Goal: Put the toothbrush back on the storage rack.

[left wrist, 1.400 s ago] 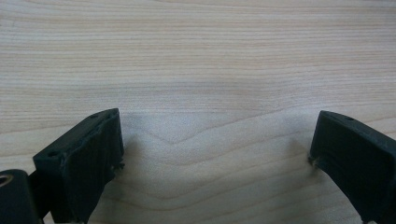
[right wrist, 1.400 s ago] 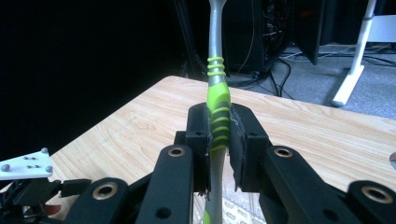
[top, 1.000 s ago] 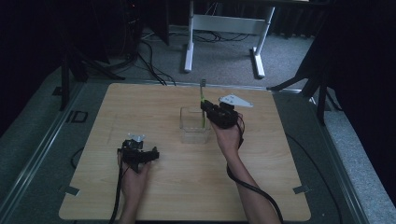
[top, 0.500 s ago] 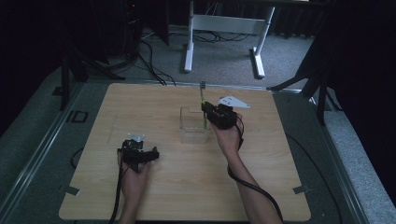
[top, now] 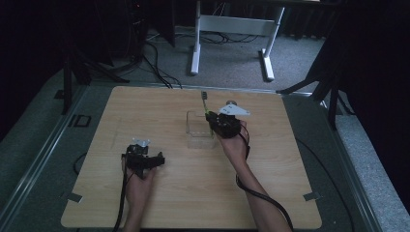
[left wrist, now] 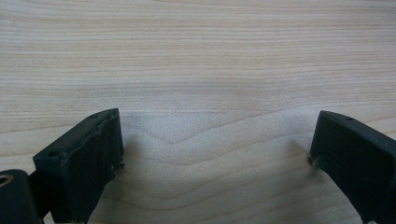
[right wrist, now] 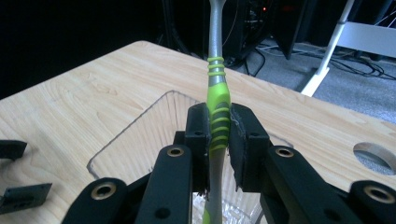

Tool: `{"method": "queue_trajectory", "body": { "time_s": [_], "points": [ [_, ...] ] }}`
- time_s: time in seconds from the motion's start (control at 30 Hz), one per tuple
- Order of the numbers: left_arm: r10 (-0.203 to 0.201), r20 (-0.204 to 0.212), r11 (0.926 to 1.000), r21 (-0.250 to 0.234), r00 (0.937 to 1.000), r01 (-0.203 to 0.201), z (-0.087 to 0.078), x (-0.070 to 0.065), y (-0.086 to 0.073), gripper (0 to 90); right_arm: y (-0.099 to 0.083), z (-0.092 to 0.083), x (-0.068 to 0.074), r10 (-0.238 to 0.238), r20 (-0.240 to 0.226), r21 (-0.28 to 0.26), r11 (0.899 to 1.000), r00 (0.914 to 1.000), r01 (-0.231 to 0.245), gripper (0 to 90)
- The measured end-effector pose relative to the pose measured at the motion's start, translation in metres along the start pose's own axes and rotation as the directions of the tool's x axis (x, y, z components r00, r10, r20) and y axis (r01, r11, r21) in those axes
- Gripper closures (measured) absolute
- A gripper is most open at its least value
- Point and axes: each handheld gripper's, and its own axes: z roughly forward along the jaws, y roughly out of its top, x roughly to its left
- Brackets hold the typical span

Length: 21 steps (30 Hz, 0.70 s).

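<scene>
My right gripper is shut on a green and grey toothbrush, held upright at the right rim of a clear plastic box in the middle of the table. In the right gripper view the jaws press on the toothbrush's green handle, its grey neck rises out of the top of the frame, and the box lies below. My left gripper rests on the wood near the front left. Its jaws stand wide open with only bare tabletop between them.
A round hole is cut in the tabletop just right of the right gripper. The wooden table sits on a grey floor. White desk legs and cables lie beyond its far edge.
The right gripper and toothbrush have shifted slightly toward the person and down over the box. The left gripper has not moved.
</scene>
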Motion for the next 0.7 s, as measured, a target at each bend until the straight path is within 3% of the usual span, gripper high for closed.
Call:
{"method": "queue_trajectory", "body": {
  "time_s": [0.13,0.23,0.4,0.6,0.7],
  "points": [
    [0.003,0.0,1.0,0.001,1.0,-0.003,0.0,0.0,0.0,3.1,-0.003,0.0,0.004,-0.044,0.027,0.024,0.999,0.9987,0.044,77.2],
    [0.004,0.001,1.0,0.002,1.0,-0.004,0.0,0.0,0.0,3.0,-0.004,-0.001,0.006,-0.052,0.031,0.03,0.998,0.9981,0.052,74.8],
    [0.004,0.001,1.0,0.002,1.0,-0.004,0.0,0.0,0.0,3.0,-0.005,-0.006,0.006,-0.04,0.014,0.021,0.999,0.9991,0.039,68.1],
    [0.005,0.001,1.0,0.002,1.0,-0.005,0.0,0.0,0.0,3.0,-0.002,-0.02,0.007,-0.015,-0.028,-0.015,1.0,0.9995,0.015,53.8],
    [0.004,0.001,1.0,0.003,1.0,-0.004,0.0,0.0,0.0,3.0,-0.001,-0.028,0.008,-0.029,-0.038,-0.012,1.0,0.9989,0.029,49.0]
  ]
}}
